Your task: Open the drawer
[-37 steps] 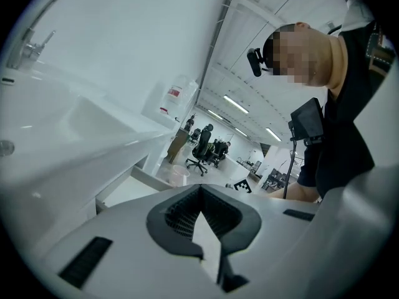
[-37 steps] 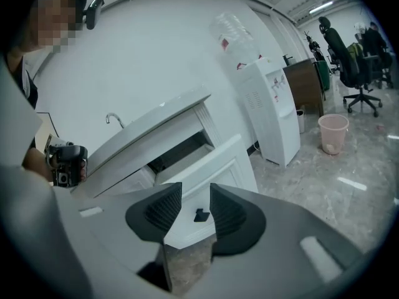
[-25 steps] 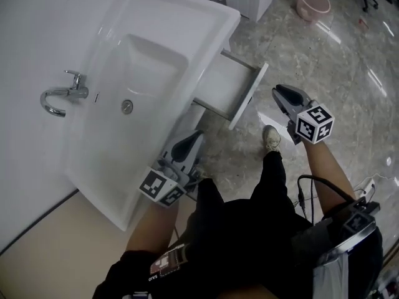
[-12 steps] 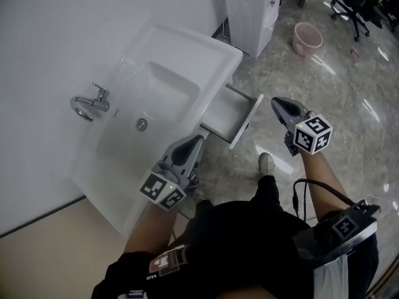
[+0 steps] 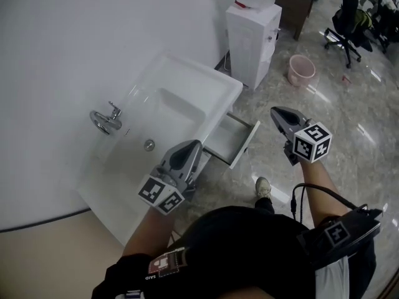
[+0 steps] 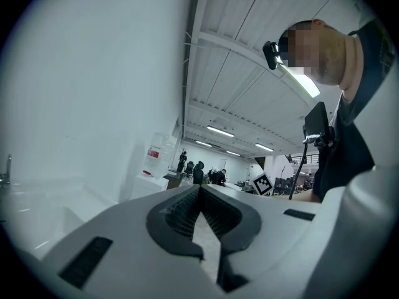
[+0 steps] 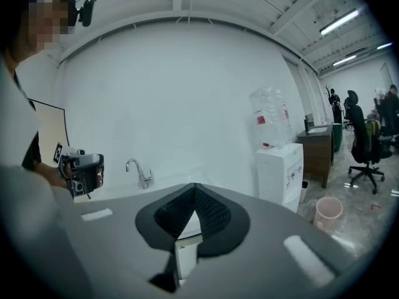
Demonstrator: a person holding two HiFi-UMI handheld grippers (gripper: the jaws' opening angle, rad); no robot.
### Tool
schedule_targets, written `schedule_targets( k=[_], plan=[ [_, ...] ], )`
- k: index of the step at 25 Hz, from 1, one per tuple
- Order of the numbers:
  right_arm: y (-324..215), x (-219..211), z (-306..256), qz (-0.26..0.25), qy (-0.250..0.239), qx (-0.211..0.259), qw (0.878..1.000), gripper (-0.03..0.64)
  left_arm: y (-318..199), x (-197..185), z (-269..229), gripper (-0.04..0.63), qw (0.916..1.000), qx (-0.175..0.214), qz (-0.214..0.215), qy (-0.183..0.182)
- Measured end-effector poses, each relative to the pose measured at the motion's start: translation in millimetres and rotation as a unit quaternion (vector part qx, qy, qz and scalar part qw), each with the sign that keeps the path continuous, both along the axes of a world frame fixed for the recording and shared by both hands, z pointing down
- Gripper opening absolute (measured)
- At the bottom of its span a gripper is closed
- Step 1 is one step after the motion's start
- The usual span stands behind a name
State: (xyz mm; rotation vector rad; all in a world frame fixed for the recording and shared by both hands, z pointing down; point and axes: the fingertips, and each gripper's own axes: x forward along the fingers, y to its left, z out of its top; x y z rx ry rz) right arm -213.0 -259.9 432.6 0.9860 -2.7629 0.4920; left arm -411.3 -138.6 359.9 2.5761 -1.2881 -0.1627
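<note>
A white drawer [image 5: 232,139] stands pulled out from under the white sink [image 5: 163,124], its inside showing with nothing in it. My left gripper [image 5: 194,144] hovers above the sink's front edge, just left of the drawer, jaws shut with nothing between them [image 6: 199,187]. My right gripper [image 5: 277,111] is held in the air to the right of the drawer and apart from it, also shut with nothing held [image 7: 194,185]. In the right gripper view the faucet [image 7: 139,172] and the left gripper [image 7: 81,172] show beyond the jaws.
A white water dispenser [image 5: 252,33] stands against the wall past the sink, with a pink bucket [image 5: 301,70] and an office chair [image 5: 347,23] beyond on the marble floor. The person's shoe [image 5: 263,187] is below the drawer. A chrome faucet [image 5: 105,121] sits at the sink's wall side.
Both grippers have risen, and the sink and drawer now lie farther below them. The drawer stays pulled out. More of the room beyond has come into view.
</note>
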Motion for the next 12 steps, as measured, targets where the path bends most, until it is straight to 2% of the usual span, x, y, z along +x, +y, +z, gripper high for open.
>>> schedule_targets(
  k=[6, 12],
  plan=[
    [6.9, -4.5, -39.6, 0.006, 0.007, 0.013, 1.0, 0.0, 8.7, -10.8, -38.5, 0.0, 0.9996, 0.028, -0.004, -0.003],
    [8.8, -34.3, -81.0, -0.019, 0.013, 0.032, 0.999, 0.0, 24.3, -42.5, -72.1, 0.0, 0.9979, 0.051, -0.039, -0.006]
  ],
)
